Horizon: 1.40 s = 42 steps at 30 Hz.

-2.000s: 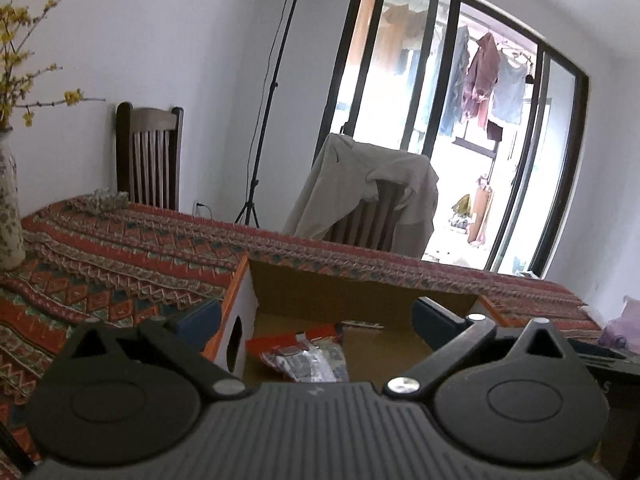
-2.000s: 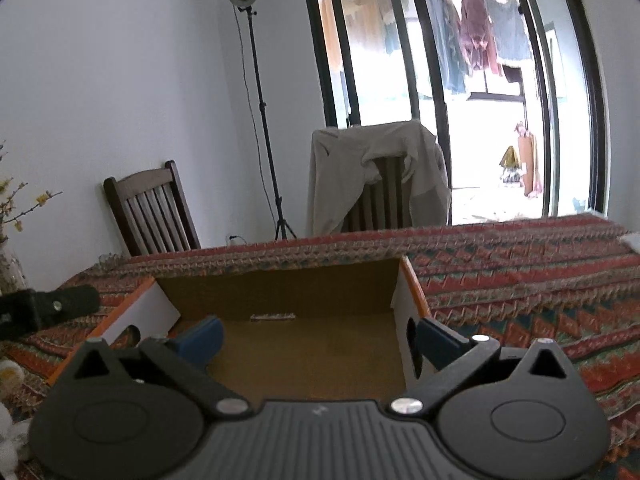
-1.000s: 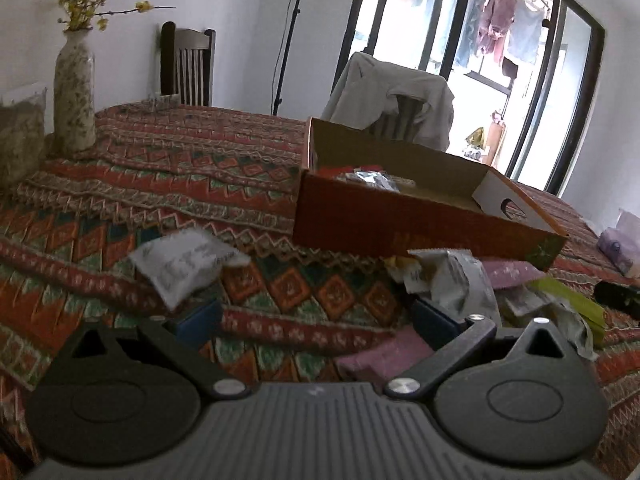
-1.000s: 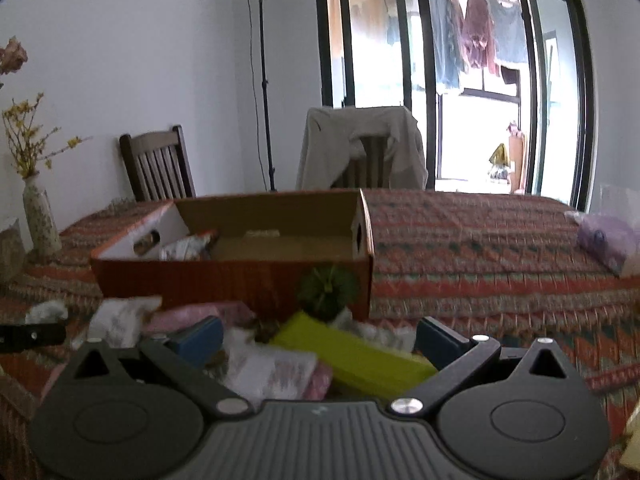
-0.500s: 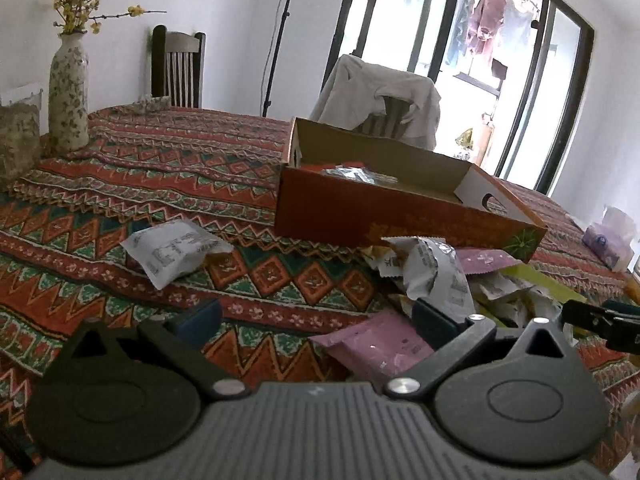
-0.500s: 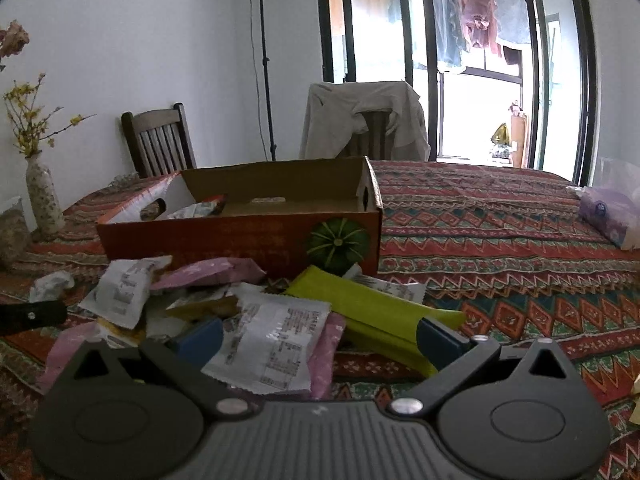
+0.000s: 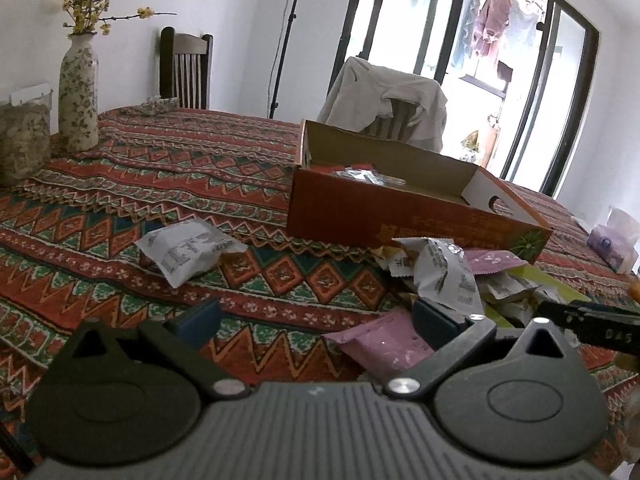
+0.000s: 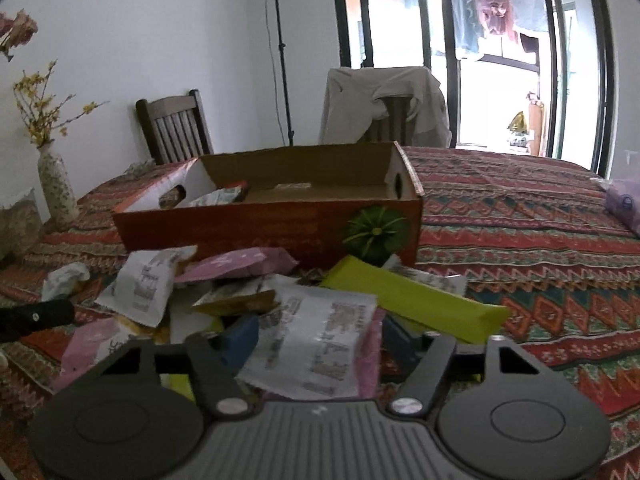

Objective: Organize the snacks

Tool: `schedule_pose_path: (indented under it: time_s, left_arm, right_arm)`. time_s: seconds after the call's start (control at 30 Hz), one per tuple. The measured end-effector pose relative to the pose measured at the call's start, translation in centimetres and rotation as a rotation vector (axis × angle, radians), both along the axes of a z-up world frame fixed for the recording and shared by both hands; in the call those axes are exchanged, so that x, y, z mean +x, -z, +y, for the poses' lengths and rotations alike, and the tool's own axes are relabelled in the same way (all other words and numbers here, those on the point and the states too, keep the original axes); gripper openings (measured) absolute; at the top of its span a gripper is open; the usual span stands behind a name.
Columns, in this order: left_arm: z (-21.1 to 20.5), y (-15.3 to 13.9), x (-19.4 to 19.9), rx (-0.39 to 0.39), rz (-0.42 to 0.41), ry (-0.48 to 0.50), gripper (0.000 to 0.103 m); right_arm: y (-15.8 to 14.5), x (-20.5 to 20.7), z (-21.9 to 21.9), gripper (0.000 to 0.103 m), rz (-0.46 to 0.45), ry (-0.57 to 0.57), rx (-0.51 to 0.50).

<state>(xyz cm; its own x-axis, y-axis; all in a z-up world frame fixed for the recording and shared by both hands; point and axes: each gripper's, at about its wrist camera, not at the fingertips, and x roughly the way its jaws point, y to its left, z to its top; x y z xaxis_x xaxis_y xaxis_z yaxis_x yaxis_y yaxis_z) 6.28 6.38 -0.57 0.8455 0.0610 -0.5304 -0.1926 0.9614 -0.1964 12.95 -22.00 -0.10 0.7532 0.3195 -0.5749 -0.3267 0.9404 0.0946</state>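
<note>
Barely begun, I judge: the orange cardboard box [image 8: 276,228] at twelve o'clock holds only a couple of packets; the heap of snack packets [image 8: 248,292] lies before it. The right gripper [image 8: 316,340], jaws just narrowed, pinches a white printed packet [image 8: 320,340]; the left gripper [image 7: 316,316] hangs spread, empty.

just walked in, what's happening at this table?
A person is sorting snack packets into the orange cardboard box. The right claw has just been closing around a white printed packet on top of the pile in front of the box. The left claw hangs open over the tablecloth, holding nothing. One packet already lies in the box.
</note>
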Motion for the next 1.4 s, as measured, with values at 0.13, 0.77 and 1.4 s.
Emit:
schedule_pose_path:
  time_s: [0.13, 0.77, 1.4]
  left_arm:
    - [0.5, 0.0, -0.2, -0.003, 0.001, -0.013, 0.103]
    - [7.8, -0.2, 7.2, 0.196, 0.144, -0.083, 0.103]
    - [9.6, 2.3, 9.2, 0.160, 0.223, -0.020, 0.103]
  right_arm:
    - [0.2, -0.2, -0.2, 0.046, 0.005, 0.004, 0.013]
    - [-1.1, -0.8, -3.8, 0.042, -0.059, 0.114, 0.069]
    - [-0.6, -0.6, -3.6, 0.042, -0.045, 0.114, 0.070]
